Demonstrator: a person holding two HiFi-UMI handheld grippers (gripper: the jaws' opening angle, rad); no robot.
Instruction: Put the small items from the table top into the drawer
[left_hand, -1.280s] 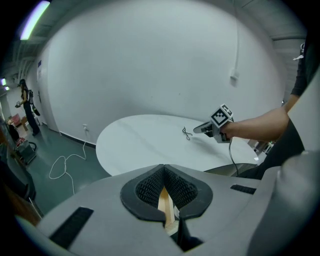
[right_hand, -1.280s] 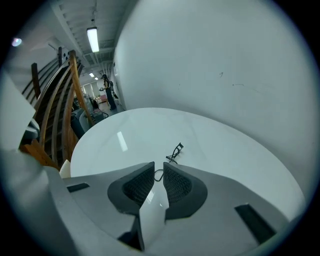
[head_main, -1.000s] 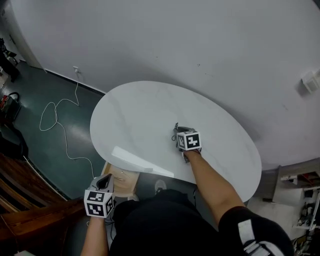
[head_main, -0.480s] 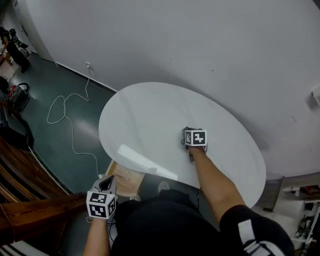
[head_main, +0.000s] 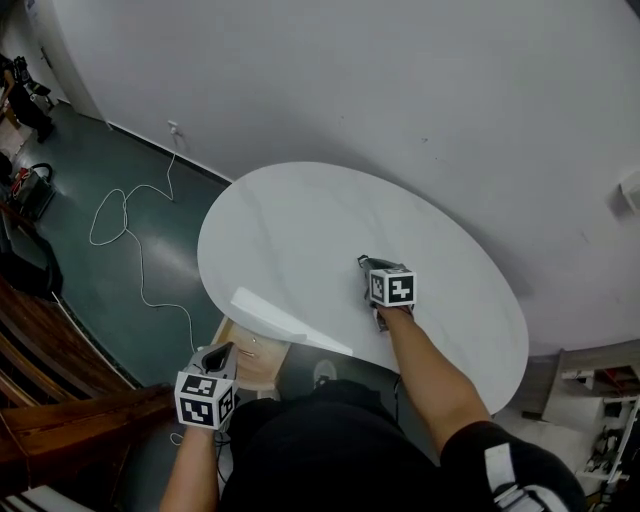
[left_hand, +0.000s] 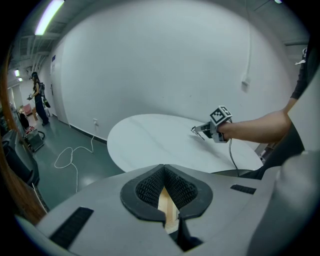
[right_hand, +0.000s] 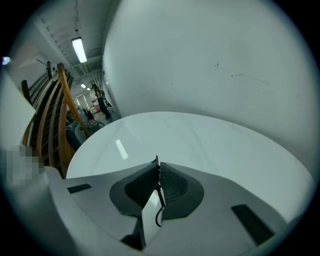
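My right gripper (head_main: 363, 263) hovers over the right half of the round white table (head_main: 290, 230), shut on a thin black wire item (right_hand: 158, 200) that hangs between its pads and ends in a small hook. From the left gripper view, the right gripper (left_hand: 196, 130) is just above the table. My left gripper (head_main: 218, 352) is low at the table's near left edge, over the open wooden drawer (head_main: 256, 364). Its jaws meet at the tips (left_hand: 163, 167), and a strip of the drawer's wood (left_hand: 168, 210) shows in the gap behind them.
The table stands against a white wall (head_main: 400, 90). A white cable (head_main: 125, 225) loops across the dark green floor at the left. Dark wooden rails (head_main: 50, 340) run along the lower left. No other small items show on the table.
The right gripper has drawn slightly back toward me over the table, still shut on the wire item. The left gripper stays at the drawer.
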